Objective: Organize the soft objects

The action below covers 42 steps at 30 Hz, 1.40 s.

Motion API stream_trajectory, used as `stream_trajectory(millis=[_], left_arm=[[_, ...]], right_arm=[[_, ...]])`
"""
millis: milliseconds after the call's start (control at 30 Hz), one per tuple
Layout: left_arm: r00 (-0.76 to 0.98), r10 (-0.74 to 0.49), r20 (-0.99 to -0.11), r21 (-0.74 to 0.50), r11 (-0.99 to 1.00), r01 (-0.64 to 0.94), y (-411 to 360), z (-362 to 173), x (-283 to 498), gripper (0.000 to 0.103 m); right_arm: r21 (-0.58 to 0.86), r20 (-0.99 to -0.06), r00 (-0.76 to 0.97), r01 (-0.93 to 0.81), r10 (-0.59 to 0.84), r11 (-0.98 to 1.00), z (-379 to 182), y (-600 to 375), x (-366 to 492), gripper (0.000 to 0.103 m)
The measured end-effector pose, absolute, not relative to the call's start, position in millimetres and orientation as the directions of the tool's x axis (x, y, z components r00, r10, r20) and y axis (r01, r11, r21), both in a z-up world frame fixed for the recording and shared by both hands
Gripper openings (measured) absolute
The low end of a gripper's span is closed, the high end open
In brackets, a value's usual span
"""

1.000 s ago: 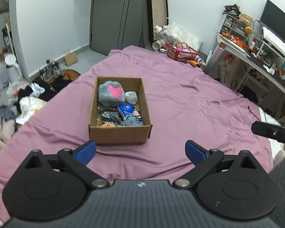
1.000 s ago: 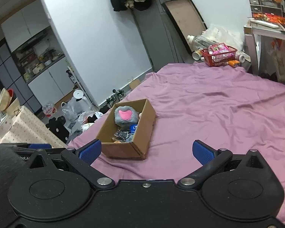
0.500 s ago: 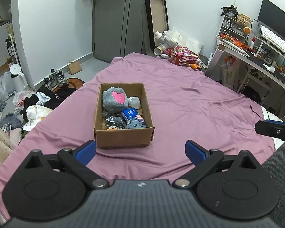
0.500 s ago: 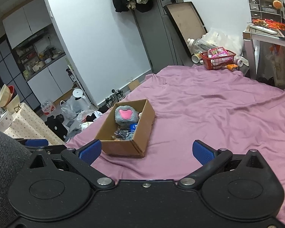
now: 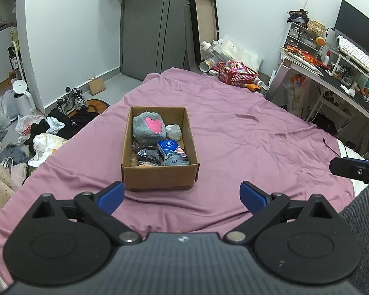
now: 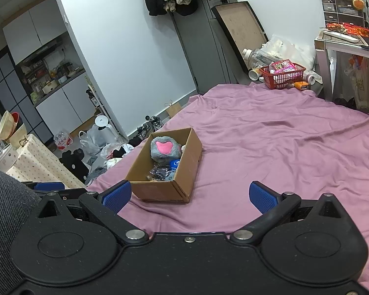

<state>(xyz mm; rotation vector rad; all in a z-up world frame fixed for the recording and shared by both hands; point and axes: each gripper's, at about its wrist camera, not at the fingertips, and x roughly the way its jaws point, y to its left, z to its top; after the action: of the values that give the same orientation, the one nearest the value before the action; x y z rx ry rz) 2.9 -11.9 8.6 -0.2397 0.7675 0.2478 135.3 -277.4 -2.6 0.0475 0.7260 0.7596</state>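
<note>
Both grippers' fingers (image 5: 110,194) are spread and empty; ahead of them, the box (image 5: 160,175) holds every visible soft item.

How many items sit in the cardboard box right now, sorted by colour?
Grey: 2, the plush with a pink patch and a small grey-blue soft piece
Blue: 1, the tissue pack
White: 1, a crumpled wad
Black: 1, a dark bagged bundle
Orange: 1, a bit at the front wall, mostly hidden
Total: 6 visible in the cardboard box
</note>
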Motion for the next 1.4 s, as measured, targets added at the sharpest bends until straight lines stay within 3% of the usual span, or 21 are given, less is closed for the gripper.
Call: stream_trajectory(millis=[1400], left_arm=[[0.697,0.134,-0.704,-0.127,0.942,-0.31,-8.5,7.5,-1.0,0.099]], right_arm=[[0.286,-0.575,0.503,-0.616,0.646,0.734,0.7,-275.2,133.8,0.103]])
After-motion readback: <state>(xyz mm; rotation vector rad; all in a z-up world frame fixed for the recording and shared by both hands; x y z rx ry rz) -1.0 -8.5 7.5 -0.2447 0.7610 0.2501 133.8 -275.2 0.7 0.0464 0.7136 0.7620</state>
